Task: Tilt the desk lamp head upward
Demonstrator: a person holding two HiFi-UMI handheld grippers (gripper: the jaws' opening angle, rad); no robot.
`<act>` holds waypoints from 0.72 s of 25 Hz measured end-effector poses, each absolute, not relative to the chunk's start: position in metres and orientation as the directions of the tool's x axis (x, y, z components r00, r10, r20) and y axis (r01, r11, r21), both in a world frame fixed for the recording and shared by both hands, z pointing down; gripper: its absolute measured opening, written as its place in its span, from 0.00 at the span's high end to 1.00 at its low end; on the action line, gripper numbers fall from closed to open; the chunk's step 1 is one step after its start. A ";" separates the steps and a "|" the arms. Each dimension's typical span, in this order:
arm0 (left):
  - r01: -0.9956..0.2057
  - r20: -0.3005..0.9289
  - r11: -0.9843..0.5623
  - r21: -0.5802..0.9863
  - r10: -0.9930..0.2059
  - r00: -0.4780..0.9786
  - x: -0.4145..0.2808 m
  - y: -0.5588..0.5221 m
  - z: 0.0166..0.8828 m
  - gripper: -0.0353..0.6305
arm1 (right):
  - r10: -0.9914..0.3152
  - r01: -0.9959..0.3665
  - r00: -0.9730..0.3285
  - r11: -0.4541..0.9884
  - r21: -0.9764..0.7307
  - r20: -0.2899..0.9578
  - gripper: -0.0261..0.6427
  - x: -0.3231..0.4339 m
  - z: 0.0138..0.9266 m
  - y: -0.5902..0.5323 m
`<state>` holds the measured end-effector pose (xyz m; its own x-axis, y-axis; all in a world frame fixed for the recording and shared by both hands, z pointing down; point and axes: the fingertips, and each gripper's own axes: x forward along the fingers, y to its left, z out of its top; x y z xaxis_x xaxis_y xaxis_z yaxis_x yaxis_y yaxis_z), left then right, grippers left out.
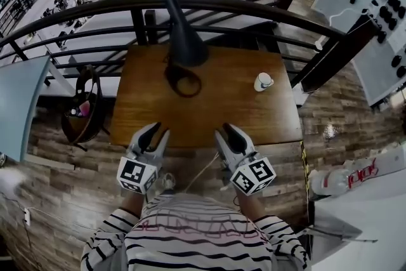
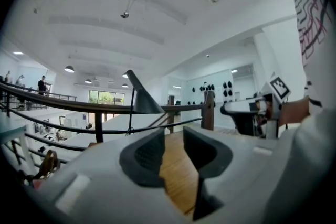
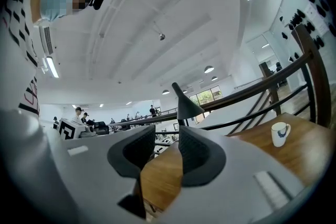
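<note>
A black desk lamp [image 1: 183,32] stands at the far middle of the wooden table [image 1: 209,114], its cone-shaped head pointing down over a ring-shaped base [image 1: 183,80]. The lamp [image 2: 139,98] appears ahead in the left gripper view, and the lamp [image 3: 185,103] also shows in the right gripper view. My left gripper [image 1: 160,130] hovers at the table's near edge, left of centre, open with nothing between its jaws. The right gripper [image 1: 224,129] is beside it, also open and empty. Both are well short of the lamp.
A white cup [image 1: 263,81] stands on the table's right side. A dark curved railing [image 1: 222,6] runs behind the table. A dark chair [image 1: 82,108] is left of the table. White packaging [image 1: 346,178] lies on a surface at the right.
</note>
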<state>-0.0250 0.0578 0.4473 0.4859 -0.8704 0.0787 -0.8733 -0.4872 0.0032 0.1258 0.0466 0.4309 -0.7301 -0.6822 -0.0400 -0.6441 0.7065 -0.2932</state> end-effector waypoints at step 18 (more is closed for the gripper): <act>-0.789 0.113 -0.614 -0.012 -0.785 0.609 -0.109 -0.047 0.449 0.63 | -0.793 -0.744 -0.609 0.584 -0.326 -0.031 0.67 0.047 0.430 -0.035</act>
